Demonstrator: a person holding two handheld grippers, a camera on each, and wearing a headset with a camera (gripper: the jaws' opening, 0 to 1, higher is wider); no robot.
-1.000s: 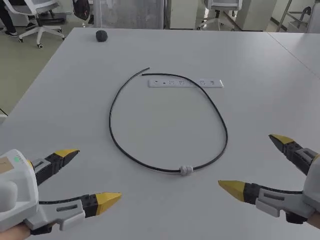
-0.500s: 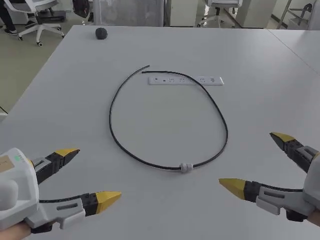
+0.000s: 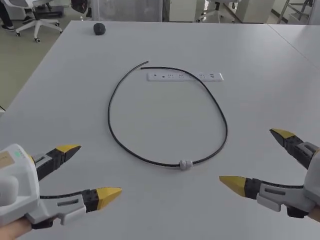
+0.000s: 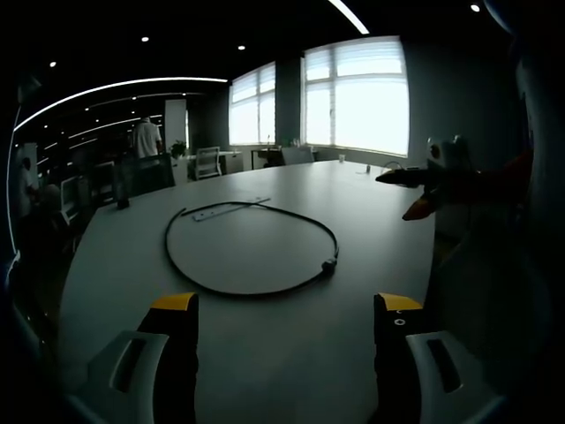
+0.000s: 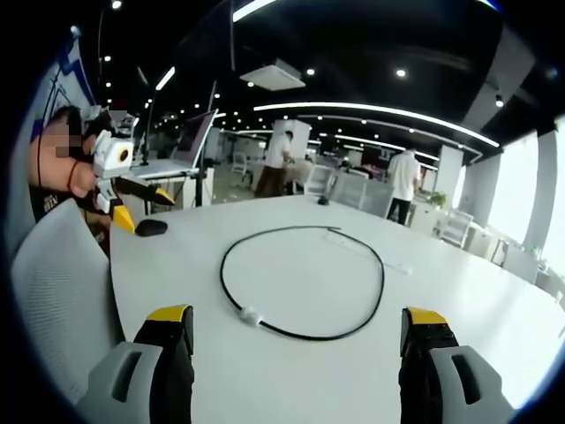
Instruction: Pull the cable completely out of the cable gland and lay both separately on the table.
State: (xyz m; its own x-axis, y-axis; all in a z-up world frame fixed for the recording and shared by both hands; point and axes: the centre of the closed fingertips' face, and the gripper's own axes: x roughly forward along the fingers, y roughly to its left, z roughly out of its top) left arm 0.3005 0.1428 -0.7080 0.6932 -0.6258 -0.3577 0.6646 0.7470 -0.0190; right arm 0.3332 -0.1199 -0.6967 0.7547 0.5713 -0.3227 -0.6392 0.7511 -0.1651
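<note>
Broadly, an office surrounds the work: the left gripper view catches bright windows (image 4: 353, 97), and the right gripper view catches ceiling lights and standing people (image 5: 406, 181) beyond the far end. The white bench (image 3: 260, 70) spreads wide. In the head view its left edge runs diagonally with floor beside it, and its far edge lies near the top. Bare surface lies all around the work and inside it.

The black cable (image 3: 109, 114) lies at mid-bench in one big oval loop, well clear of every edge, with its two ends meeting at the far side. The left gripper (image 3: 99, 169) and right gripper (image 3: 247, 155) hover over the near bench. Each has its yellow-tipped fingers spread wide, holds nothing, and is apart from the cable. Each gripper view shows the other gripper off to one side.

A white power strip (image 3: 185, 76) lies flat at the loop's far end, and the cable crosses its right part. A small dark lump (image 3: 99, 28) sits alone near the far left corner. Smallest, the pale cable gland (image 3: 185, 164) is threaded on the near arc of the loop, between the two grippers.
</note>
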